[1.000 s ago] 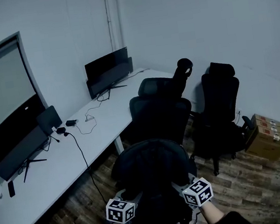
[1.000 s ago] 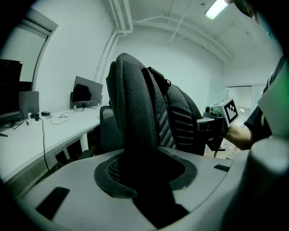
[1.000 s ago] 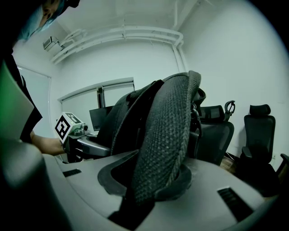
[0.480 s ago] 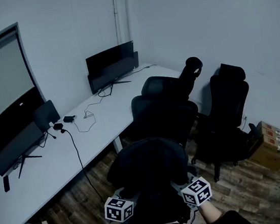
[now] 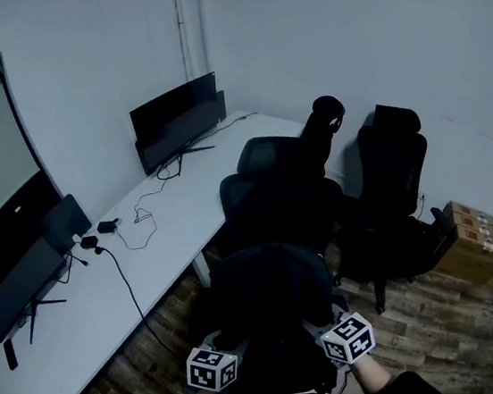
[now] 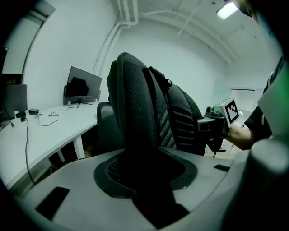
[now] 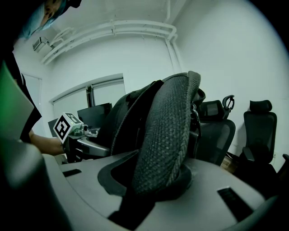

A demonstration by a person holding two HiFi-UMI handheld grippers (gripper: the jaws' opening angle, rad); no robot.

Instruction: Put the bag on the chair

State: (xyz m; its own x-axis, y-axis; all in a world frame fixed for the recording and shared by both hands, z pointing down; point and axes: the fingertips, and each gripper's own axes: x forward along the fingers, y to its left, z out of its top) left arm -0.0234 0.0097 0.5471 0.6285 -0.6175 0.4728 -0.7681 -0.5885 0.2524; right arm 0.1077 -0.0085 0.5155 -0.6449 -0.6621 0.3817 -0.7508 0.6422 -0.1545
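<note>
Since approx half a sec ago the head view has swung: far monitor (image 5: 174, 124) now sits further left in frame, while bag (image 5: 274, 301) and both grippers keep the same low-centre spot.

Bag is black, held up off the floor (image 5: 435, 329) btwn the two grippers, directly in front of the nearest chair (image 5: 279, 201). Not on the seat; can't tell if it touches the chair back.

Left hand-held gripper (image 5: 216, 362): jaws part-way apart, pinching a padded strap on the bag's left side. Right hand-held gripper (image 5: 341, 334): jaws closer together, pinching a padded mesh strap on the bag's right side.

Edges / room:
- Table (image 5: 80, 303) front edge runs diagonally along the left; narrow strip of wood floor btwn that edge and the bag.
- Cable (image 5: 127, 279) drops over the table edge into that strip.
- 2nd chair (image 5: 281, 151) is tight behind the nearest one, against the table corner.
- 3rd chair (image 5: 392, 172) is to the right, near the wall, close beside the other two.
- Cardboard boxes (image 5: 473, 238) sit by the right wall; open floor btwn them and the bag, the widest free area.
</note>
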